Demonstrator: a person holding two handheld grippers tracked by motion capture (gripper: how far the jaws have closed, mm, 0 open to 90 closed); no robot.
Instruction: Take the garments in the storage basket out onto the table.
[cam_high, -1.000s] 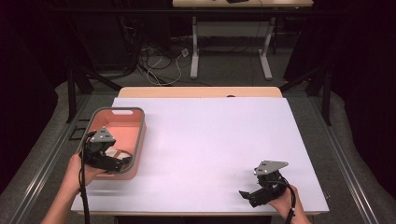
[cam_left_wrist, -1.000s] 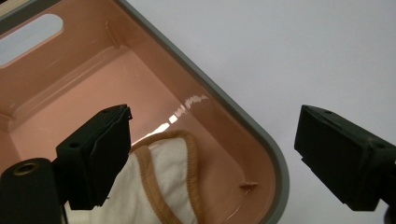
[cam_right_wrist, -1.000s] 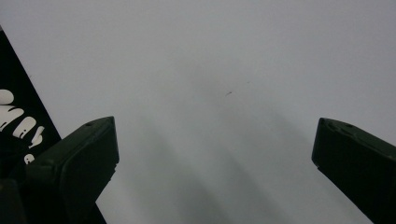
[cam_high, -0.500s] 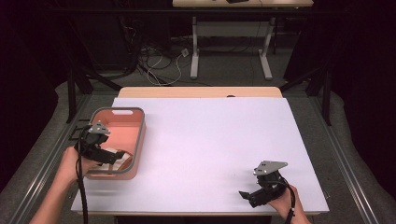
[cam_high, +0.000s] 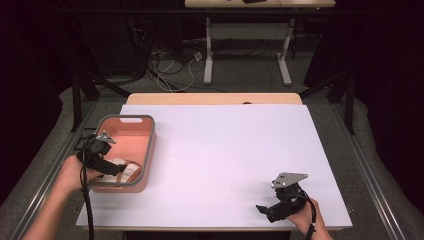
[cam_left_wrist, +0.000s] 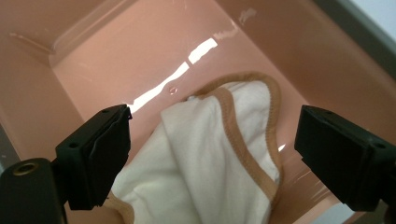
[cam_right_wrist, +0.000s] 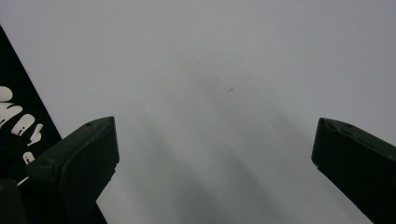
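Left gripper view, open jaws over cloth (cam_left_wrist: 219, 154), basin (cam_left_wrist: 116, 51)

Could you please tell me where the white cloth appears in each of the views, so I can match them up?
High view: the cloth lies at the near end of the pink bin, lower left.
Left gripper view: lower centre, between the open fingers.
Right gripper view: not in it.
Shared landmark: the bin's pink floor under the cloth.

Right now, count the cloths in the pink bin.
1. A white cloth with a tan hem lies crumpled at the near end of the pink bin, below the open left gripper. Anything beneath its folds would be hidden.
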